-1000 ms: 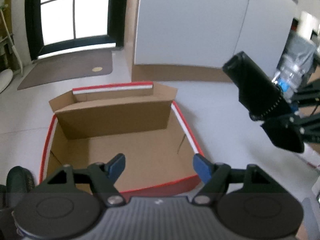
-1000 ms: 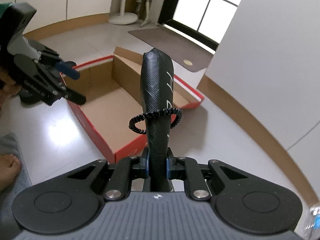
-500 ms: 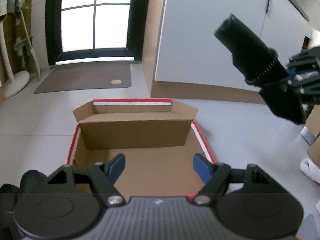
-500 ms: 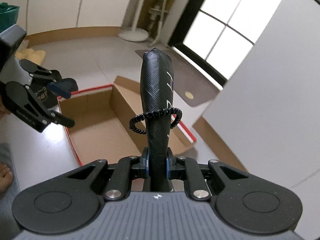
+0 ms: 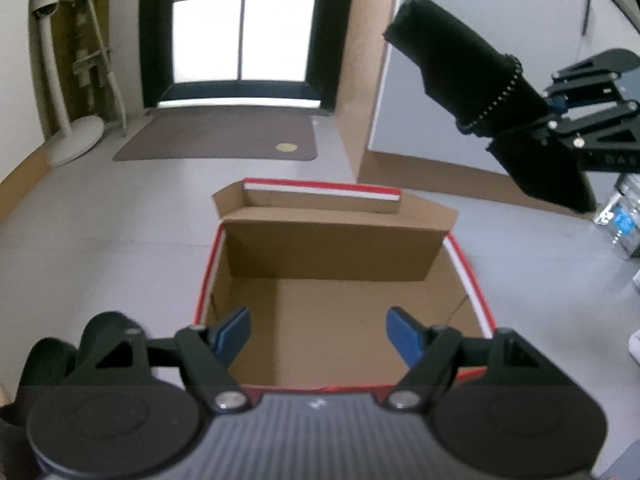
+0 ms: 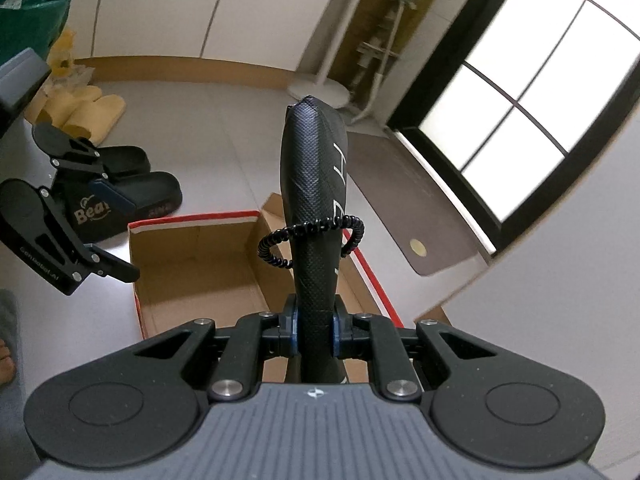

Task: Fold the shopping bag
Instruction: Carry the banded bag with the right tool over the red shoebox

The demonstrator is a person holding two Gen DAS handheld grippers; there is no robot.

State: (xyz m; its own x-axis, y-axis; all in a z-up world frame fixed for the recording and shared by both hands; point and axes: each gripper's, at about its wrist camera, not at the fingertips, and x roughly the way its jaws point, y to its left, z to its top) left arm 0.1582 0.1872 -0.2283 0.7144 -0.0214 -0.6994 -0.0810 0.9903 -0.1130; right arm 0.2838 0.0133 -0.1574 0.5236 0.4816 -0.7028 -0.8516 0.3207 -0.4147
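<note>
The black shopping bag (image 6: 314,184) is rolled into a tight bundle with a black coiled band (image 6: 310,236) around it. My right gripper (image 6: 314,336) is shut on its lower end and holds it upright in the air. In the left wrist view the bundle (image 5: 476,92) hangs at the upper right, held by the right gripper (image 5: 556,120). My left gripper (image 5: 318,334) is open and empty above an open cardboard box (image 5: 332,312) with a red rim. The left gripper also shows at the left of the right wrist view (image 6: 108,236).
The box (image 6: 192,264) stands on a grey floor. Black slippers (image 6: 132,196) and yellow slippers (image 6: 92,108) lie to its left. A brown doormat (image 5: 224,132) lies before a glass door. A fan stand (image 5: 76,140) is at the far left. A white cabinet (image 5: 500,20) stands at the right.
Both grippers have risen, so the box looks smaller and farther below. The bag bundle has stayed clamped in the right gripper. The left gripper has stayed open.
</note>
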